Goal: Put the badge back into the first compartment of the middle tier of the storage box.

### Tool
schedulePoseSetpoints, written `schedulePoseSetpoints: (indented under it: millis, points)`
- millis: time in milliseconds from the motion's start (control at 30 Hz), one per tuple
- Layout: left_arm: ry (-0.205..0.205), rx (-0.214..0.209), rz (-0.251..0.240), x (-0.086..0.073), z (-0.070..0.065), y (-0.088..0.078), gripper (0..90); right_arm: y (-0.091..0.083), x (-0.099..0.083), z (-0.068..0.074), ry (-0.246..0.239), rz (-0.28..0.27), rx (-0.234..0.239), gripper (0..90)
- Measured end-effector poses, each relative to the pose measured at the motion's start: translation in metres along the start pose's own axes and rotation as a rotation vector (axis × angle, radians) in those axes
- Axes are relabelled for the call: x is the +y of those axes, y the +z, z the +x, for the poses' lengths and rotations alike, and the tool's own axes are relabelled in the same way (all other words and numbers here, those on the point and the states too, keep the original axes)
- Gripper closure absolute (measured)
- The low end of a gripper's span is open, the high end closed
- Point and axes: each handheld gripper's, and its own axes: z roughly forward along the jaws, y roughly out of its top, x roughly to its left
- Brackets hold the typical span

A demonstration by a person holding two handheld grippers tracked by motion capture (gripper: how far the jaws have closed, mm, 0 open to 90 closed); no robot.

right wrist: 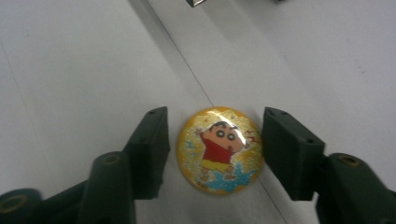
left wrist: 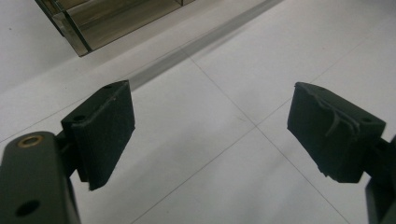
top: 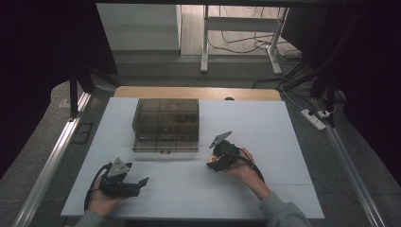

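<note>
Badge (right wrist: 219,149): one, gripped between right gripper (right wrist: 215,151) jaws; left gripper (left wrist: 210,135) jaws spread; one box (top: 165,124).

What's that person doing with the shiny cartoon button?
A person at a white table holds a gripper in each hand. The right gripper is down around a round yellow cartoon badge lying on the table, its jaws close on either side of it, perhaps just touching. The left gripper waits open above bare table. A smoky clear storage box sits farther back.
</note>
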Motion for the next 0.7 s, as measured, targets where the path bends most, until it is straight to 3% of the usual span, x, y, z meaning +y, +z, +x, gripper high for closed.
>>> schedulePoseSetpoints:
  millis: [633,700]
  points:
    - [0.0,-0.002,-0.004,-0.0002,0.0002,-0.0004,15.2,-0.0026,-0.0022,-0.0022,0.026,-0.022,0.003,47.4]
    - [0.002,-0.003,-0.003,-0.0001,0.0,-0.0004,15.2,-0.0046,-0.0027,-0.0042,0.041,-0.049,0.031,47.3]
